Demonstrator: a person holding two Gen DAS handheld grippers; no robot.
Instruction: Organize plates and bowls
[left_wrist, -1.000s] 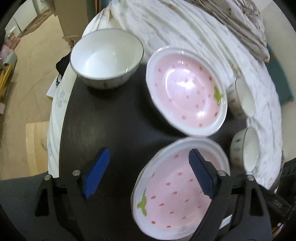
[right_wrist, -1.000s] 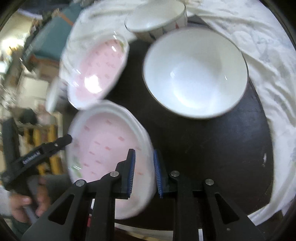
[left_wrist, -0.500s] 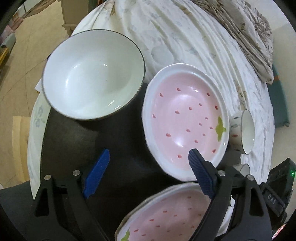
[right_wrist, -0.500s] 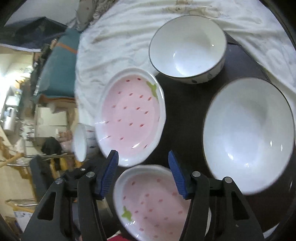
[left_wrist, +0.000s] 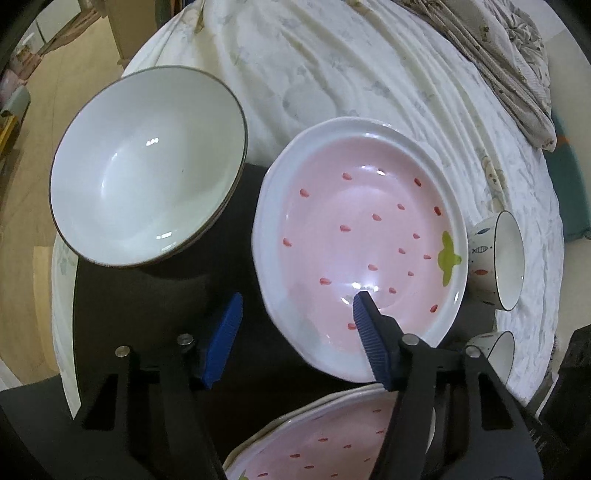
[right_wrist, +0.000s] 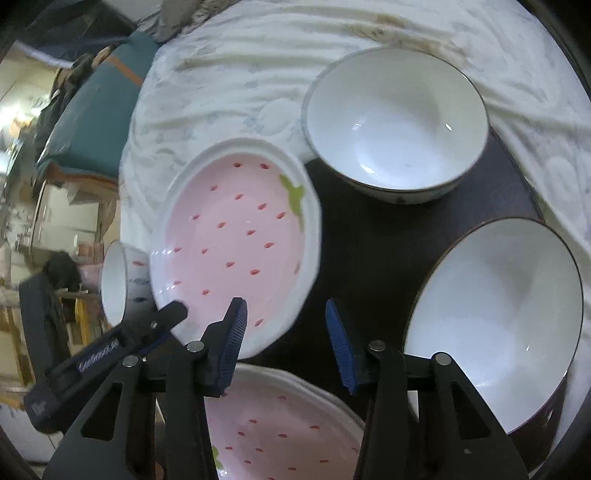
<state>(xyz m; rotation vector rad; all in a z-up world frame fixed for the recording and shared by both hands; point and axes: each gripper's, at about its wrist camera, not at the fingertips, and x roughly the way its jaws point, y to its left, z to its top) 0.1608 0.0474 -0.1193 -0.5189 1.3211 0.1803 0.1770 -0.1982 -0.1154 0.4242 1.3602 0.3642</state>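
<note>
Nearest, one strawberry plate (left_wrist: 325, 446) lies on the dark desk (left_wrist: 155, 306). The left tool (left_wrist: 295, 328), closing, straddles the near rim of the second strawberry plate (left_wrist: 362, 236) without pressing it yet; the right tool (right_wrist: 284, 343), also closing, is empty. Farther off, the large white bowl (left_wrist: 144, 166), smaller bowl (right_wrist: 395, 122) and cups (left_wrist: 498, 258) sit unstacked, so most sorting likely remains.

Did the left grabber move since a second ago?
Yes. In the left wrist view the left gripper has come off the near strawberry plate and now straddles the far strawberry plate's rim, jaws closing, beside the white bowl.
</note>
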